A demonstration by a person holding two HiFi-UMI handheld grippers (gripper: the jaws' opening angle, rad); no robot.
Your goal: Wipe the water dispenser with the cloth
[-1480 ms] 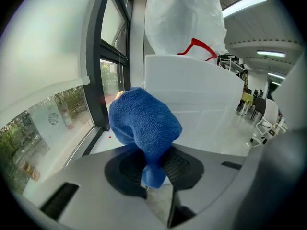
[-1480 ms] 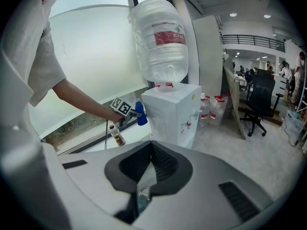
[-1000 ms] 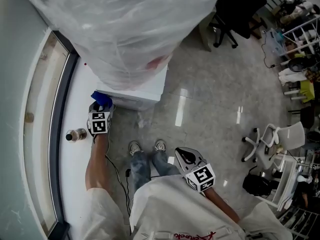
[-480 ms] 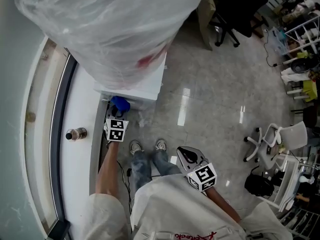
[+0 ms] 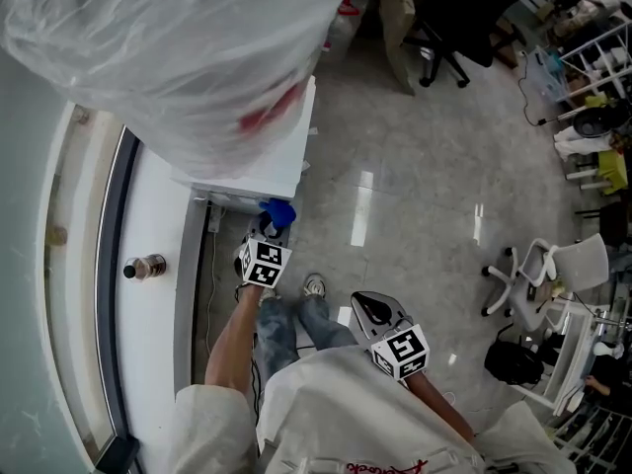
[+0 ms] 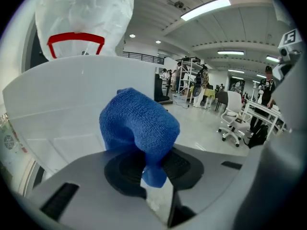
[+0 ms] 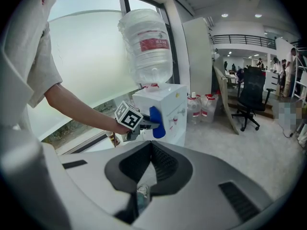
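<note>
Left gripper (image 5: 269, 229) moved right, cloth (image 5: 279, 211) upright beside dispenser (image 5: 265, 161).

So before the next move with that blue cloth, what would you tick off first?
1. Cloth held firmly by the left gripper: ok, the jaws are shut on it and most of it is bunched out in front.
2. Cloth touching the water dispenser: cannot tell; it sits at the front corner.
3. Right gripper out of the way: ok, it is shut, empty and near the person's body.
4. Big bottle seated on top: ok, it is upright.
5. Small bottle on the sill away from the wiping: ok, it stands off to the side.
</note>
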